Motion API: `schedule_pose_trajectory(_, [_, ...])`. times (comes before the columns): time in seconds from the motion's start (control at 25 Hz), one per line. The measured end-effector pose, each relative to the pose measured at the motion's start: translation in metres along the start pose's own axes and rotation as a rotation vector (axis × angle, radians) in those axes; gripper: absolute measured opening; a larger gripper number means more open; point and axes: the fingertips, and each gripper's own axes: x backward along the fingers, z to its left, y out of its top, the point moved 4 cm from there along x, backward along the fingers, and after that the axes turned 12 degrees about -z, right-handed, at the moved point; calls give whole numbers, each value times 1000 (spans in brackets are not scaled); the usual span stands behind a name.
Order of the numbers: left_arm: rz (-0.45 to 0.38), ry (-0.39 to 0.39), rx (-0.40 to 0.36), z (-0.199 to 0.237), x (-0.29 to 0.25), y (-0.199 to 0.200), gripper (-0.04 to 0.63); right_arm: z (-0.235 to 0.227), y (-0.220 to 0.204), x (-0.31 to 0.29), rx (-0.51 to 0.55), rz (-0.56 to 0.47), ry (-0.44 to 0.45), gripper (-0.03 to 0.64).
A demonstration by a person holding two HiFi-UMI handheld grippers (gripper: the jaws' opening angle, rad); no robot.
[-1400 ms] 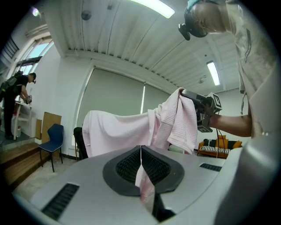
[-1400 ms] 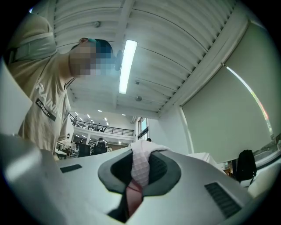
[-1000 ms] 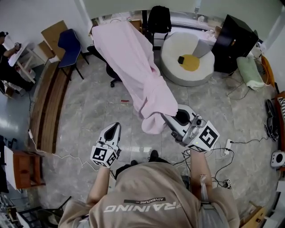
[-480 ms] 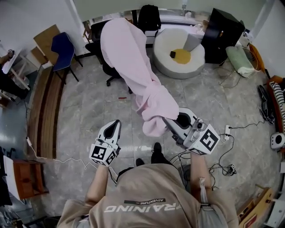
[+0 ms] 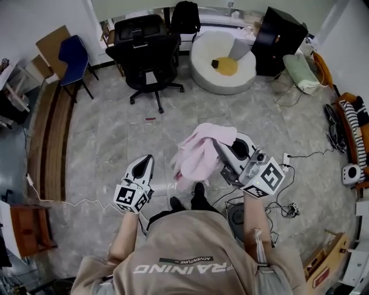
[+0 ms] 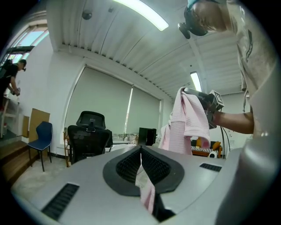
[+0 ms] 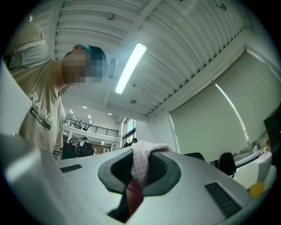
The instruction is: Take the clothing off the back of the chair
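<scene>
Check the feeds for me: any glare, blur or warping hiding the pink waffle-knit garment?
Head view: evenly lit, sharp, fisheye-bent at the edges; pink waffle-knit garment clear. Left gripper view: ceiling strip light glares, corners vignetted, cloth pinched in the jaws soft. Right gripper view: dark vignette, pinched cloth sharp.

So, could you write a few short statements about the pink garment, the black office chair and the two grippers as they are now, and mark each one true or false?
1. The pink waffle-textured garment hangs from the right gripper. True.
2. The back of the black office chair is bare. True.
3. The left gripper holds nothing. False: the left gripper's closed jaws pinch a strip of the pink garment.
4. The right gripper's jaws stand wide apart. False: they are closed on the garment's fabric.
</scene>
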Motion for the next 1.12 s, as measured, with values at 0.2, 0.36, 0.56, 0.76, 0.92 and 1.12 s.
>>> schedule_pose_trajectory(0.2, [-13, 10, -6, 2, 3, 6, 17, 2, -7, 4, -10, 32, -7, 43])
schedule_pose_trajectory(0.36, [-16, 23, -2, 7, 5, 6, 16, 0, -4, 5, -6, 28, -14, 42])
schedule_pose_trajectory(0.56, [-26, 21, -8, 4, -5, 7, 15, -8, 17, 0, 38, 4, 8, 43])
schedule_pose_trajectory(0.76, [-47, 20, -27, 2, -22, 14, 16, -19, 33, -9, 74, -17, 43, 43])
schedule_pose_trajectory(0.92, [-78, 15, -57, 5, -43, 31, 16, -36, 39, -13, 90, -25, 43, 43])
schedule_pose_trajectory(1.12, [-104, 14, -95, 10, -66, 50, 17, -55, 46, -23, 105, -33, 43, 43])
